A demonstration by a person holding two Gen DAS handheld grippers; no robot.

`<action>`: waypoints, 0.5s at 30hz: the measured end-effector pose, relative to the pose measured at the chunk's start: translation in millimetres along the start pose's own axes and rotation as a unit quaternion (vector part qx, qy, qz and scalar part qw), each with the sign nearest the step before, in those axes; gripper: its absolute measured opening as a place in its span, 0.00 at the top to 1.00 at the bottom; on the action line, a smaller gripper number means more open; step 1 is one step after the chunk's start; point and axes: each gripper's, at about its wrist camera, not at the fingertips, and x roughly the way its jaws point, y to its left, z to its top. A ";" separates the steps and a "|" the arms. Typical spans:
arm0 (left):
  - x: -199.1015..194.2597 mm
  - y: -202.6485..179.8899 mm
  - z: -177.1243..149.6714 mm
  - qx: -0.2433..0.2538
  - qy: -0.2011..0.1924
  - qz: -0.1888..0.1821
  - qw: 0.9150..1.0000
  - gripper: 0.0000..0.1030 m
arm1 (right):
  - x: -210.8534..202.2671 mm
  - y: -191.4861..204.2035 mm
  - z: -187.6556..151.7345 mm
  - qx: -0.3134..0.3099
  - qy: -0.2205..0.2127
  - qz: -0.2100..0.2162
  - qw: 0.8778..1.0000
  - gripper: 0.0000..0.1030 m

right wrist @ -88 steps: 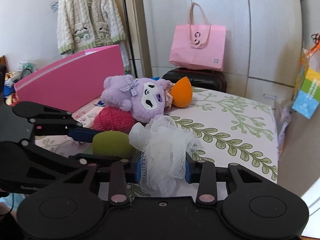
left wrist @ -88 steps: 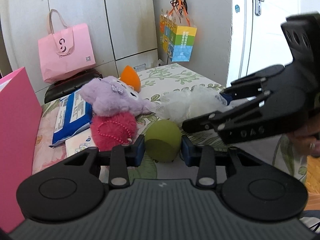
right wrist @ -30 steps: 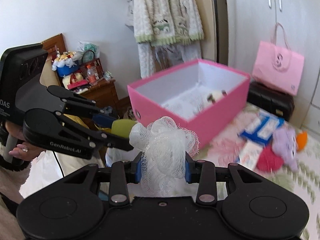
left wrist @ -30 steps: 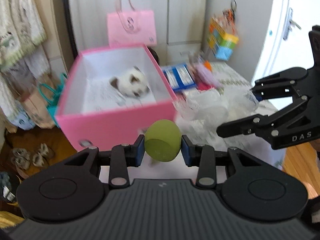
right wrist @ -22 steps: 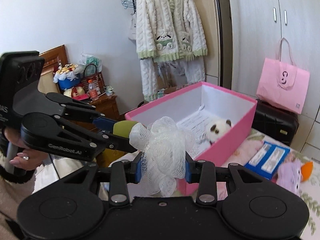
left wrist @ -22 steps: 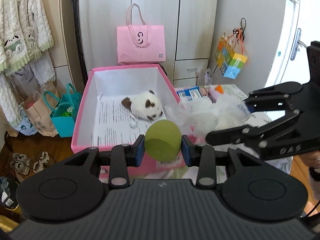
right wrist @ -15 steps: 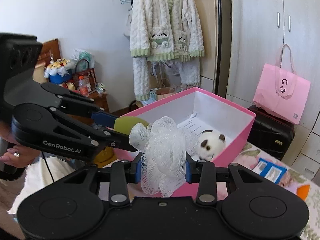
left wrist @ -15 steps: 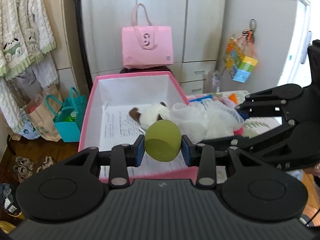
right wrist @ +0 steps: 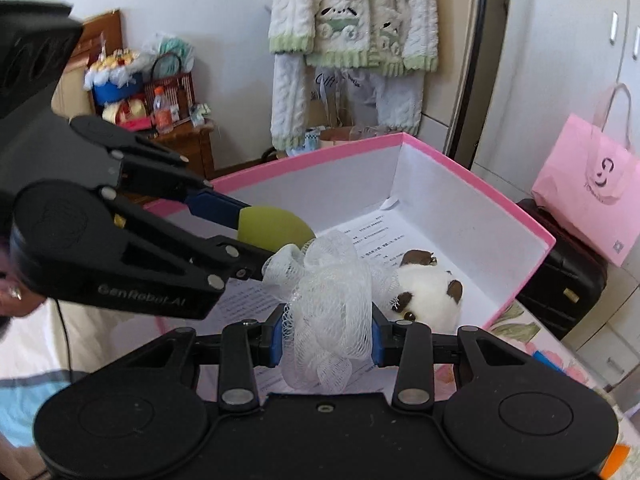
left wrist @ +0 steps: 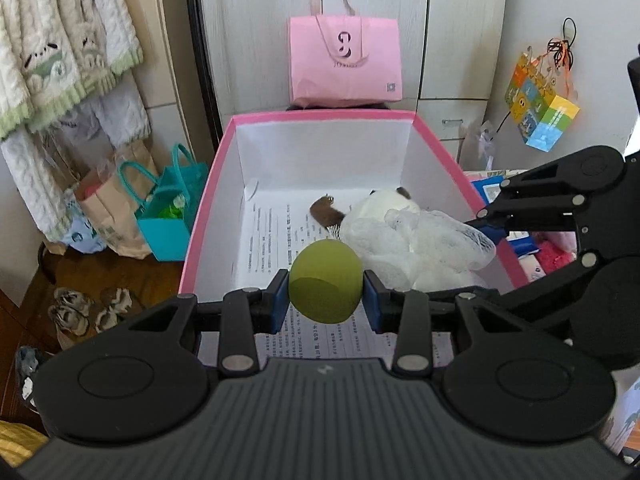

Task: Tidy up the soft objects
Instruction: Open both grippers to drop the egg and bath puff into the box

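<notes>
The left gripper (left wrist: 326, 298) is clamping a green sponge ball (left wrist: 325, 282), and the right gripper (right wrist: 325, 338) is clenching a white mesh puff (right wrist: 326, 316). Both are hanging over the near end of the open pink box (left wrist: 208, 200), the puff nearer the panda toy (right wrist: 430, 292) lying inside; each load's drop spot is sitting straight below it.

The box (left wrist: 208, 200) is pink outside and white inside, the sponge (left wrist: 326, 282) is olive green, the mesh puff (right wrist: 332, 300) is white, the plush toy (right wrist: 430, 294) is white with brown patches, and at 12 o'clock the bag (left wrist: 344, 62) is pale pink.
</notes>
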 end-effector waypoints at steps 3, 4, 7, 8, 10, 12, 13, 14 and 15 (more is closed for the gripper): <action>5.5 0.6 0.1 0.004 0.007 0.004 1.000 0.63 | 6.3 -1.8 2.0 -0.006 0.007 0.004 1.000 0.55; 6.8 0.4 0.5 0.005 0.008 0.005 1.000 0.63 | 8.5 -2.4 2.5 -0.011 0.010 0.005 1.000 0.54; 8.4 -1.0 1.7 0.009 0.007 0.006 1.000 0.58 | 13.8 -2.6 3.2 -0.019 0.016 -0.008 1.000 0.51; 7.9 -0.8 2.1 0.009 0.005 0.006 1.000 0.53 | 14.4 -2.6 3.1 -0.019 0.016 -0.013 1.000 0.47; 4.7 -1.2 1.5 0.009 -0.003 0.005 1.000 0.45 | 15.1 -2.9 2.1 -0.017 0.013 -0.017 1.000 0.35; -1.3 -0.6 1.1 0.009 -0.011 0.004 1.000 0.44 | 12.7 -2.3 0.2 -0.016 0.011 -0.017 1.000 0.31; -5.3 -0.7 0.5 0.010 -0.016 0.004 1.000 0.42 | 10.3 -1.5 -1.1 -0.014 0.009 -0.018 1.000 0.31; -8.6 -0.7 0.2 0.012 -0.019 0.003 1.000 0.41 | 7.5 -0.9 -2.2 -0.013 0.007 -0.019 1.000 0.31; -13.6 -0.9 -0.7 0.012 -0.022 0.002 1.000 0.40 | 3.3 0.9 -3.4 -0.012 0.004 -0.020 1.000 0.31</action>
